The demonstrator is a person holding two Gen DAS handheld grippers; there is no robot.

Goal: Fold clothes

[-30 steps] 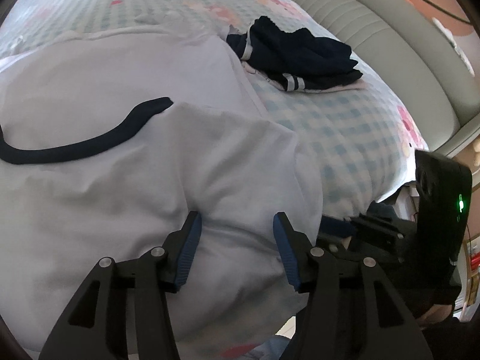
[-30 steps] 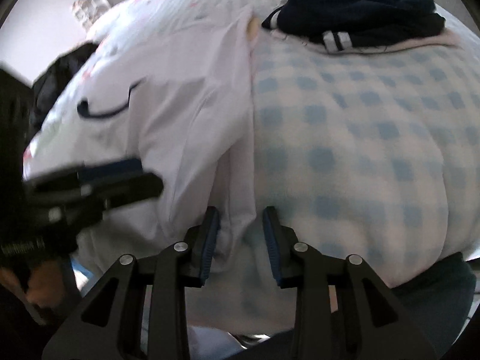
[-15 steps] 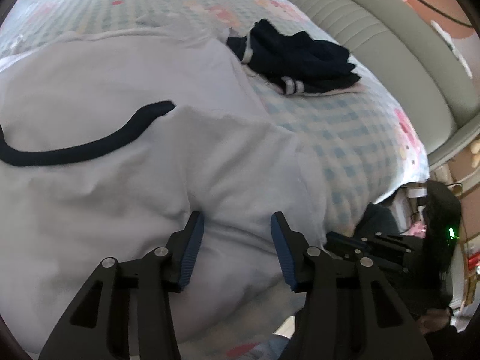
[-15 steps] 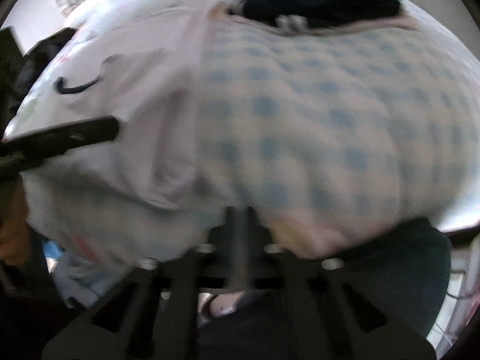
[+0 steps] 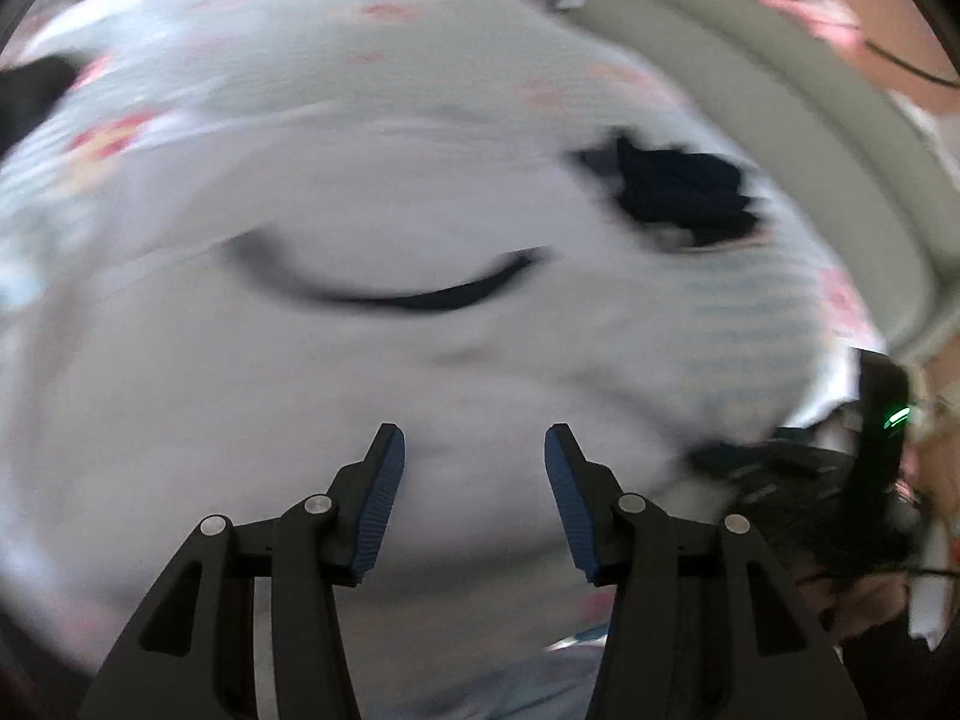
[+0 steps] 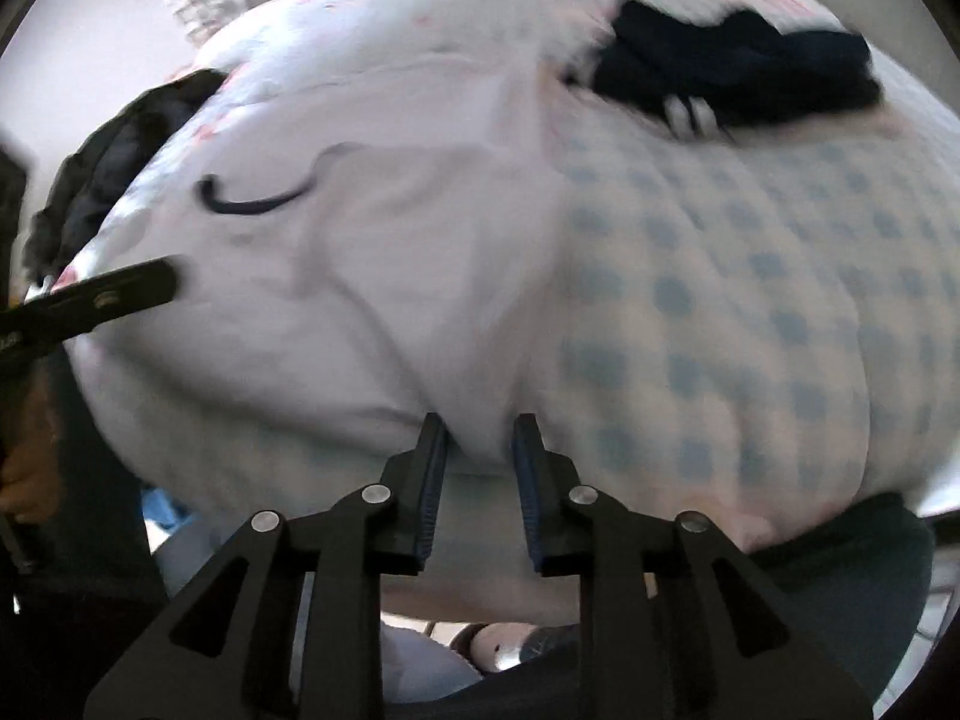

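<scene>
My left view has swung across the white shirt (image 5: 336, 396) since a second ago: the dark collar band (image 5: 420, 299) now sits mid-frame instead of far left, and everything is smeared with motion. The shirt lies spread on the bed, its lower hem at the near edge. My left gripper (image 5: 474, 450) hangs over the fabric with its jaws closing, but the pads show clear gaps and pinch nothing. My right gripper (image 6: 478, 441) is at the shirt's lower corner, jaws opening, with a ridge of white cloth rising between the pads; I judge it loose rather than clamped.

As for progress, I read one side panel as already turned in, judging by the long crease running up the shirt in the right view; the hem-to-collar fold is not yet done. A dark navy garment (image 6: 738, 69) lies bundled further up the bed, apparently unfolded.

The blue-checked bedcover (image 6: 750, 312) is soft and puffy. A padded grey headboard (image 5: 798, 114) curves along the right, and a black jacket-like heap (image 6: 114, 150) sits off the bed's left edge.
</scene>
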